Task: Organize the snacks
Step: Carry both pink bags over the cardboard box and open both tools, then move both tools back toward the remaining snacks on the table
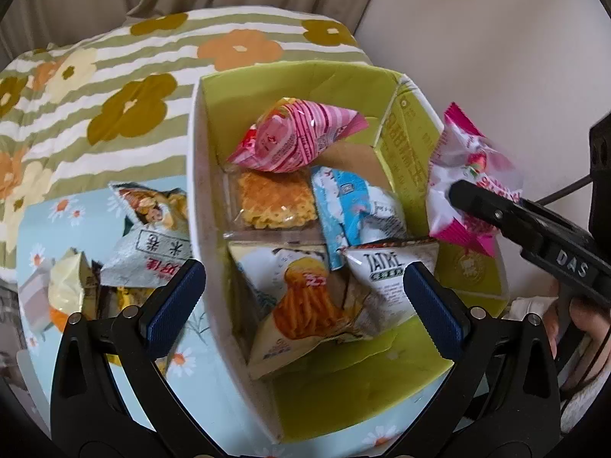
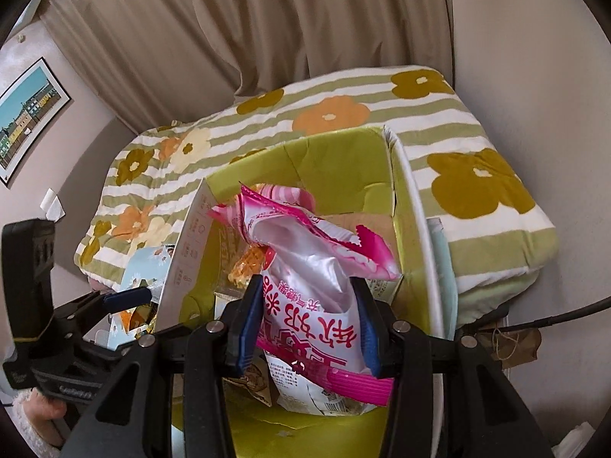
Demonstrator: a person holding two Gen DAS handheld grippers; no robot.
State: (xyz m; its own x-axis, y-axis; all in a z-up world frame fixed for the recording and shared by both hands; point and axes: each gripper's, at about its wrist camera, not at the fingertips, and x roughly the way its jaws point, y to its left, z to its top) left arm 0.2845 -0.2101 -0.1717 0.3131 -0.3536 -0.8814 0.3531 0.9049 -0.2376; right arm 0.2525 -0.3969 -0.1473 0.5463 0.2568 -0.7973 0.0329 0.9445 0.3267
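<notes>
A green-lined cardboard box (image 1: 343, 84) holds several snack packs: a pink striped pack (image 1: 294, 137), a waffle pack (image 1: 267, 198), a blue pack (image 1: 355, 206), a fries pack (image 1: 301, 305) and a white pack (image 1: 385, 271). My left gripper (image 1: 305, 290) is open and empty, with the box's left wall between its fingers. My right gripper (image 2: 307, 322) is shut on a pink and white snack bag (image 2: 305, 263) and holds it above the box (image 2: 336, 160). The bag also shows in the left wrist view (image 1: 469, 175), over the box's right rim.
Loose snack packs (image 1: 149, 236) lie left of the box on a light blue daisy cloth (image 1: 49, 206). A striped flower quilt (image 2: 477, 175) lies behind the box. Curtains (image 2: 267, 19) and a wall close the back. A framed picture (image 2: 26, 110) hangs on the left.
</notes>
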